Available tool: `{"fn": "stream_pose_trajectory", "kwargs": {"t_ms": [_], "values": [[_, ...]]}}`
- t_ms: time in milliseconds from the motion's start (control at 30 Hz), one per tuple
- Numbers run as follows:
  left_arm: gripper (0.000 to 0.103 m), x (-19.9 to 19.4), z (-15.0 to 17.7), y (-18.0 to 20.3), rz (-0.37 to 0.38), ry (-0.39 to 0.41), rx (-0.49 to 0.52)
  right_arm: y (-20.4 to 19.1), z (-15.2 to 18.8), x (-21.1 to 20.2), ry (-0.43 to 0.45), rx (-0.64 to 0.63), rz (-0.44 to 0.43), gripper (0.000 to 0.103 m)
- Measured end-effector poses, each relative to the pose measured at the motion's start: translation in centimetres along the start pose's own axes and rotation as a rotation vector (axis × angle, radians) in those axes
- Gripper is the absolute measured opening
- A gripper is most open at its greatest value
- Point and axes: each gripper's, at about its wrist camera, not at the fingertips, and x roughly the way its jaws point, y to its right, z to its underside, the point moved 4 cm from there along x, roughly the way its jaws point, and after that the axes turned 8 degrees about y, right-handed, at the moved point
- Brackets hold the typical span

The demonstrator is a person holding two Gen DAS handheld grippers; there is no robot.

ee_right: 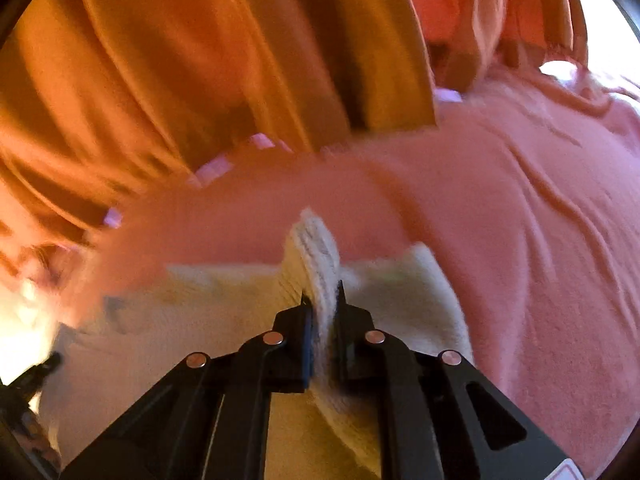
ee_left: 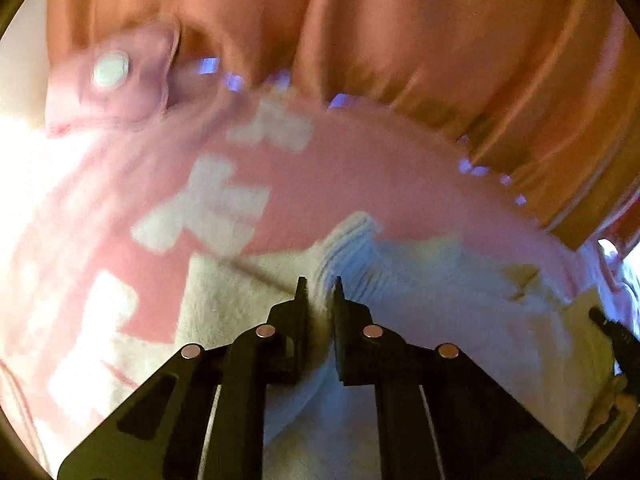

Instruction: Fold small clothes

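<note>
A small cream knitted garment (ee_left: 432,300) lies over a pink blanket (ee_left: 340,172). My left gripper (ee_left: 320,286) is shut on a ribbed edge of the garment (ee_left: 348,240), which bunches up between the fingers. In the right wrist view the same cream garment (ee_right: 224,308) spreads left of the fingers, and my right gripper (ee_right: 322,292) is shut on another ribbed edge (ee_right: 316,248). The tip of the other gripper shows at the far right of the left view (ee_left: 612,332) and the far left of the right view (ee_right: 36,368).
The pink blanket has white block patterns (ee_left: 212,208) and a pink pouch with a white disc (ee_left: 111,69) at the upper left. Orange curtain folds (ee_right: 180,60) hang behind the blanket's edge. The blanket is wrinkled on the right (ee_right: 560,208).
</note>
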Motion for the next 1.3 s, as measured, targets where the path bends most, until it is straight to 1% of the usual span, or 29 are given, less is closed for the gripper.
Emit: {"fn": "stream_pose_trajectory", "kwargs": {"t_ms": [33, 100, 133, 167, 200, 233, 267, 300, 333, 433, 467, 500, 533, 567, 600, 633, 700, 733, 767, 833, 867, 933, 967, 1000, 1100, 1133, 1200, 1233, 1300], "values": [[0.009, -1.6, -1.1, 0.6, 0.035, 0.05, -0.003, -0.6, -1.5, -2.6, 0.102, 0.03, -0.079, 0.008], [0.009, -3.2, -2.3, 0.9, 0.051, 0.107, -0.006, -0.8, -3.4, -5.8, 0.222, 0.069, -0.154, 0.008], [0.009, -3.5, -2.7, 0.9, 0.042, 0.127, -0.004, -0.5, -4.1, -6.9, 0.272, 0.085, -0.161, 0.008], [0.009, -2.9, -2.7, 0.6, 0.008, 0.127, 0.012, 0.0, -4.2, -6.7, 0.279, 0.082, -0.137, 0.008], [0.009, -1.8, -2.2, 0.1, -0.024, 0.104, 0.03, 0.6, -3.9, -5.4, 0.249, 0.062, -0.086, 0.008], [0.009, -0.4, -1.5, -0.7, -0.048, 0.062, 0.027, 2.1, -2.7, -2.2, 0.148, 0.044, 0.013, 0.008], [0.009, 1.6, -0.1, -2.0, -0.061, -0.013, -0.021, 3.2, -1.6, -0.1, 0.065, 0.065, 0.049, 0.008], [0.008, 2.2, 0.4, -2.6, -0.071, -0.044, -0.053, 4.3, -0.4, 1.6, -0.014, 0.113, 0.055, 0.008], [0.008, 2.4, 0.7, -3.0, -0.067, -0.06, -0.082, 4.6, -0.2, 1.7, -0.028, 0.141, 0.043, 0.008], [0.009, 0.5, -0.9, -2.1, -0.061, 0.023, -0.037, 3.2, -2.6, -1.8, 0.121, 0.114, -0.039, 0.008], [0.009, 0.6, -0.9, -1.7, -0.078, 0.035, 0.0, 3.1, -2.5, -1.7, 0.123, 0.095, -0.027, 0.008], [0.009, 1.2, -0.4, -1.6, -0.088, 0.016, 0.015, 3.2, -1.9, -0.7, 0.085, 0.084, 0.0, 0.008], [0.009, 2.1, 0.3, -1.6, -0.092, -0.019, 0.014, 4.0, -0.4, 1.6, -0.012, 0.079, 0.055, 0.008], [0.009, 2.8, 0.8, -1.9, -0.101, -0.049, 0.005, 4.5, 0.4, 2.7, -0.062, 0.088, 0.08, 0.008], [0.009, 2.8, 0.9, -2.0, -0.104, -0.055, 0.001, 4.7, 0.7, 2.8, -0.074, 0.1, 0.078, 0.008], [0.009, 2.4, 0.4, -1.9, -0.1, -0.04, 0.002, 4.4, 0.2, 2.0, -0.047, 0.106, 0.062, 0.008], [0.009, 0.8, -0.7, -1.4, -0.078, 0.011, 0.02, 3.3, -1.6, -0.8, 0.059, 0.098, 0.009, 0.008], [0.009, 0.5, -0.9, -1.1, -0.081, 0.023, 0.036, 3.1, -1.8, -1.3, 0.083, 0.081, 0.014, 0.008], [0.009, 0.8, -0.7, -0.9, -0.097, 0.021, 0.06, 3.3, -1.3, -0.7, 0.055, 0.068, 0.039, 0.008], [0.009, 2.4, 0.3, -1.0, -0.115, -0.036, 0.077, 4.5, 0.6, 2.5, -0.083, 0.074, 0.091, 0.008], [0.011, 3.0, 0.9, -1.3, -0.124, -0.064, 0.066, 4.6, 0.9, 3.3, -0.104, 0.078, 0.088, 0.008], [0.016, 2.5, 0.6, -1.4, -0.125, -0.047, 0.061, 4.2, 0.2, 2.2, -0.066, 0.056, 0.093, 0.012], [0.024, 1.7, 0.1, -1.4, -0.125, -0.029, 0.065, 3.8, -0.3, 1.1, -0.033, 0.046, 0.093, 0.014], [0.028, 0.8, 0.0, -1.4, -0.131, -0.016, 0.066, 3.4, -0.6, -0.1, -0.003, 0.032, 0.093, 0.017], [0.031, -3.0, 0.1, -0.8, -0.117, 0.03, 0.071, 1.3, -0.6, -4.2, 0.065, -0.031, 0.032, 0.018], [0.032, -4.3, 0.4, -0.3, -0.092, 0.03, 0.073, -0.2, 0.0, -5.7, 0.04, -0.068, -0.018, 0.018], [0.035, -6.7, 1.7, 1.8, 0.008, 0.013, 0.08, -3.1, 1.9, -8.0, 0.0, -0.117, -0.109, 0.018], [0.039, -7.6, 2.5, 3.0, 0.044, 0.0, 0.094, -4.6, 3.2, -8.5, -0.027, -0.145, -0.152, 0.018], [0.041, -8.8, 5.0, 5.9, 0.093, -0.046, 0.156, -8.9, 7.7, -9.6, -0.131, -0.237, -0.24, 0.018]]}}
